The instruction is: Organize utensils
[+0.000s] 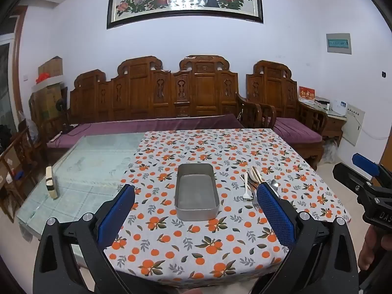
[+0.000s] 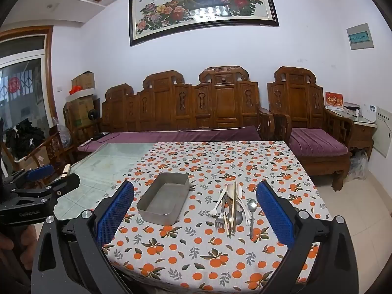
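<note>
Right wrist view: metal tray [image 2: 163,202] empty; utensil pile [image 2: 231,207] lies beside it, unsorted. Right gripper [image 2: 194,216] and left gripper [image 1: 196,216] both gape, grasping nothing.

Carved wooden sofa [image 2: 196,103] with purple cushion [image 2: 171,136], framed peacock painting [image 2: 203,5], stacked cardboard boxes [image 2: 82,98].

Matte black handheld rigs, blue pads.
Left gripper [image 1: 196,210] and right gripper [image 2: 194,210]: black angular finger arms, blue cross-hatched pads [image 1: 275,214], round silver screws at pivots, white lettering on the bodies.
</note>
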A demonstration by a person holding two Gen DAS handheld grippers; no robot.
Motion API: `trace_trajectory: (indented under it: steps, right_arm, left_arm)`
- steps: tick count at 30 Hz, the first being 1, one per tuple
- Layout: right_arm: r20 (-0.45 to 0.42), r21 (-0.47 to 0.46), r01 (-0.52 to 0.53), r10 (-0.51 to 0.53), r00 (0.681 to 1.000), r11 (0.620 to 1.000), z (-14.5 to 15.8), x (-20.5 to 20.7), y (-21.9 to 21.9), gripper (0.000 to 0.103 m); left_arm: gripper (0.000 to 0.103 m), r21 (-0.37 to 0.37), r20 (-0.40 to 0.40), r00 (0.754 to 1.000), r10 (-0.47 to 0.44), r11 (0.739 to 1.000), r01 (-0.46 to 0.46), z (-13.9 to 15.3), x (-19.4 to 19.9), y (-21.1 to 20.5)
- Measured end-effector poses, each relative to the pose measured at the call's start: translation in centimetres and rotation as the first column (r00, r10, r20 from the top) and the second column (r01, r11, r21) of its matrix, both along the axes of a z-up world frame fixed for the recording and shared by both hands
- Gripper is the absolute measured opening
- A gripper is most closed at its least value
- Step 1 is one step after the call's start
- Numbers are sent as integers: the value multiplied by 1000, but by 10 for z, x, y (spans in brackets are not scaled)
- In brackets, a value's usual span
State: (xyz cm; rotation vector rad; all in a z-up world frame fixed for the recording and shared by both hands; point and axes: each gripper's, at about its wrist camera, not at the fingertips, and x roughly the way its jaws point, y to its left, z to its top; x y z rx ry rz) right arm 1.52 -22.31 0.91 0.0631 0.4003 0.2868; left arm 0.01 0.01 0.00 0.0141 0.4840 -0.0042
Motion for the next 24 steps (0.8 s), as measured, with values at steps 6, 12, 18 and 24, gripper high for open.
trace_trajectory:
  steps: [6,12,18,24]
  right_arm:
    - [0,-1,1,-1,1000,1000,0,0,0,100]
    - [-2,0,1,-1,1000,1000,-1,0,0,100]
    - [-5,1,-1,1,1000,1000,-1,0,0,100]
    - [1,1,-3,3,1000,1000,-1,-8,3,100]
  left_arm:
    - [97,1,5,1000,2,1000,-2,0,0,1]
    - [97,4,8,1000,7,1000,-7,8,0,4]
    - [97,11,19,1000,6,1000,-7,6,-2,-2]
    - [97,12,20,1000,7,1000,-7,5,-2,-4]
